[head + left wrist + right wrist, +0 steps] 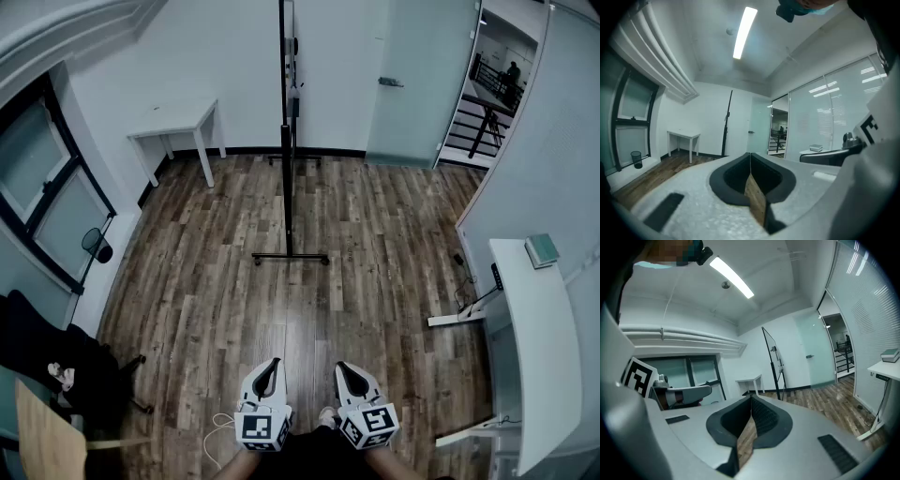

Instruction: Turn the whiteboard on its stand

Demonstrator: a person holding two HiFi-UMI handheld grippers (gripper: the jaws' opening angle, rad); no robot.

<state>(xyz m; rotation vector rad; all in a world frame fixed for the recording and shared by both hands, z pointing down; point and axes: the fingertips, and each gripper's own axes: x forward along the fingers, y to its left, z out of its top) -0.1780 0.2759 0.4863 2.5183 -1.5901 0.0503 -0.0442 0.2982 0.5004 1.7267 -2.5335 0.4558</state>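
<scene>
Wood floor (pixel 216 281) lies between gripper and whiteboard (pixel 284 84), which stands edge-on, straight ahead and well apart. Left gripper (pixel 270 367) and right gripper (pixel 345 371) are equally near, both 2 closed and empty.

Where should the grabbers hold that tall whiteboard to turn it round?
Probably take the whiteboard by its thin dark edge, which is turned toward the person. Come straight in from the front, with one jaw on each flat face, well above the stand's base. The left gripper and right gripper are both shut and empty, so they would need to open first.
</scene>
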